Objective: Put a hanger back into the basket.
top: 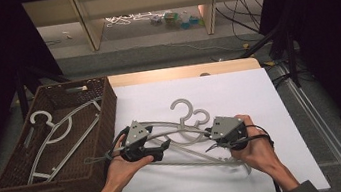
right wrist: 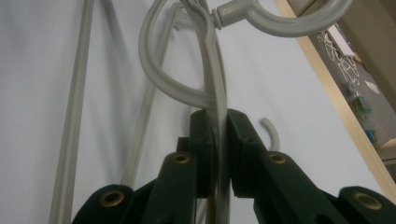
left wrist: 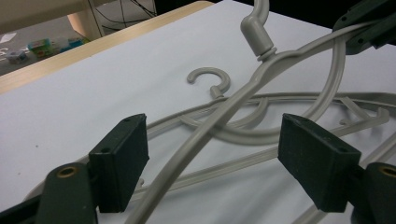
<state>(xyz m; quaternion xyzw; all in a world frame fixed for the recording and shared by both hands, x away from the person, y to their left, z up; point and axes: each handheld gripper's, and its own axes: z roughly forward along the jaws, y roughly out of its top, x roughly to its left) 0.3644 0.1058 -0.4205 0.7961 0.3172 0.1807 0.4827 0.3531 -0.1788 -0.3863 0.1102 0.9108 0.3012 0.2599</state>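
The right tongs [right wrist: 218, 154] are clamped on one arm of a grey hanger [right wrist: 212, 56]; the pads hide the stretch they pinch, and its hook runs off the top of the right gripper view. The left tongs [left wrist: 212, 163] stand wide, with the same hanger's other arm [left wrist: 201, 135] passing between the pads without touching either. A second hanger [top: 201, 117] lies flat on the white bench [top: 238, 86] beneath, partly covered by both hands in the high view. More hangers [top: 58, 134] rest in the wicker basket [top: 105, 112] at the left, their lower ends cut by its wall.
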